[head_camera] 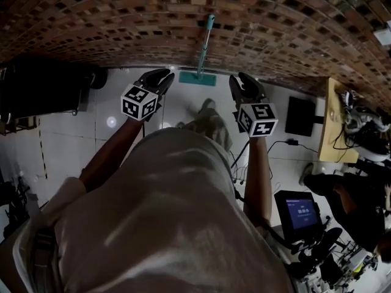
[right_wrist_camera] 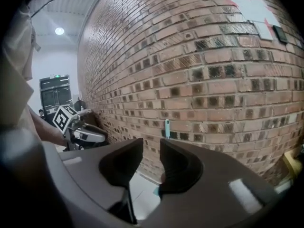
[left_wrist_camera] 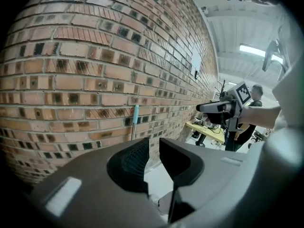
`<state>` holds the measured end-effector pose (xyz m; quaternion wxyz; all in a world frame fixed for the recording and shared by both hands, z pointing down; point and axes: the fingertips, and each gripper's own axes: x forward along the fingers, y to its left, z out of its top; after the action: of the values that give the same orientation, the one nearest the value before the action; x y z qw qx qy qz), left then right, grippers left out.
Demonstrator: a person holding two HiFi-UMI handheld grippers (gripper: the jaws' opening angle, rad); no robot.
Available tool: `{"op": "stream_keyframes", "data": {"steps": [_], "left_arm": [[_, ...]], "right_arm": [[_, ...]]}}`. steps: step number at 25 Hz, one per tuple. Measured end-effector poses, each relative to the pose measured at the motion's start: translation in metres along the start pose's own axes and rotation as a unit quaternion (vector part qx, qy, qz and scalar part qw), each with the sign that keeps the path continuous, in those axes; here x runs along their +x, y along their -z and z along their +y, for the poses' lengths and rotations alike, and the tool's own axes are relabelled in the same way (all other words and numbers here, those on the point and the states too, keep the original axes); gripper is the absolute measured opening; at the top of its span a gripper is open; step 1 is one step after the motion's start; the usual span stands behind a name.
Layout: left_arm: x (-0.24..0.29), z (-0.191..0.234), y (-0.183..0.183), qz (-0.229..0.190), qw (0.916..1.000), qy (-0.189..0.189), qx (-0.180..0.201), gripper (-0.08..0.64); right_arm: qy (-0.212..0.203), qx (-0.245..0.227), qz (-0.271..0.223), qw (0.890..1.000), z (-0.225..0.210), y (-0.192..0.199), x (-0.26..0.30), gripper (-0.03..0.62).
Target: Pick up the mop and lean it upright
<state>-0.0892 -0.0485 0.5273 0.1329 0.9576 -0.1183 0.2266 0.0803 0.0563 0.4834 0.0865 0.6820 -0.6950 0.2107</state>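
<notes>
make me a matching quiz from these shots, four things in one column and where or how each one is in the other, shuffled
1. mop
2. left gripper
3. table
4. screen

a. lit blue, low on the right
b. leaning upright against the brick wall
c. empty, jaws slightly apart
d. light wood, by the right edge

Pairs: 1-b, 2-c, 3-d, 4-a

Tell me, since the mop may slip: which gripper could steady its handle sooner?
Probably right: the mop handle tilts toward the right gripper, whose open jaws are empty. The left gripper is nearly as close.

Slightly parted left gripper [left_wrist_camera: 154, 144], right gripper [right_wrist_camera: 151, 144]
</notes>
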Motion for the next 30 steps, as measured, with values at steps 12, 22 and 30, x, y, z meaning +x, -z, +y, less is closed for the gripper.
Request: {"op": "stream_keyframes", "data": {"steps": [12, 22, 30], "left_arm": [[0.078, 0.017, -0.050, 0.007, 0.9991, -0.035, -0.022, 0.094], [0.101, 0.039, -0.054, 0.005, 0.9952, -0.087, -0.045, 0.095], [0.114, 0.050, -0.056, 0.019, 0.9928, -0.110, -0.044, 0.100]], "right_arm": [[-0.070, -0.022, 0.041, 0.996, -0.075, -0.037, 0.083, 0.118], [-0.138, -0.054, 0.069, 0.987, -0.089, -0.033, 0.142, 0.118], [-0.171, -0.090, 0.104, 0.976, -0.090, 0.000, 0.188, 0.118]]}}
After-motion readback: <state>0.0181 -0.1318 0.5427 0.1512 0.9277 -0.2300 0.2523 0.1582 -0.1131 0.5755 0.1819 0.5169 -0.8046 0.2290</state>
